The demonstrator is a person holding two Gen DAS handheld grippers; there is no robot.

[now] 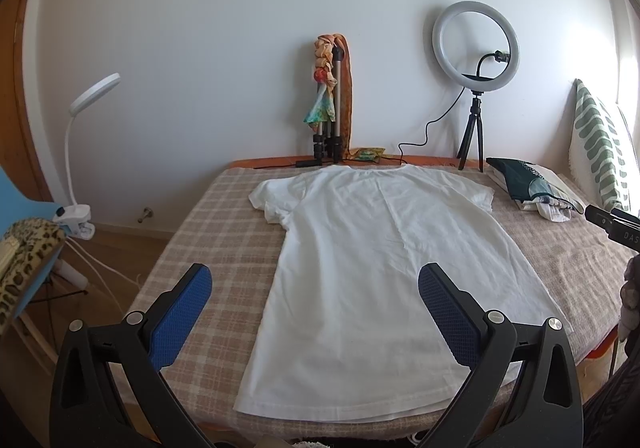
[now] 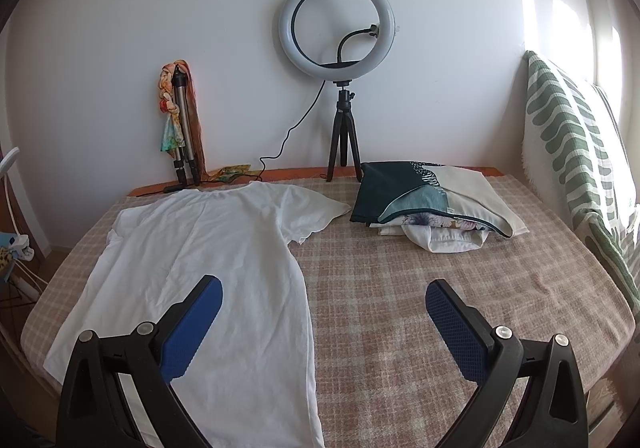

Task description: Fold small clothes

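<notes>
Hand-held gripper above flat t-shirt

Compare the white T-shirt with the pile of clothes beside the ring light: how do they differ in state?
The white T-shirt lies spread flat in a single layer, sleeves out; the pile of clothes is stacked and bunched. The T-shirt is plain white; the pile mixes dark green, teal and cream. Both rest on the checked blanket, untouched by either gripper.

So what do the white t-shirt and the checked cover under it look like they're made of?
The white t-shirt looks like thin matte cotton jersey: soft creases, slightly see-through. The checked cover looks like a coarser woven, slightly fuzzy cloth, probably cotton or a blend.
</notes>
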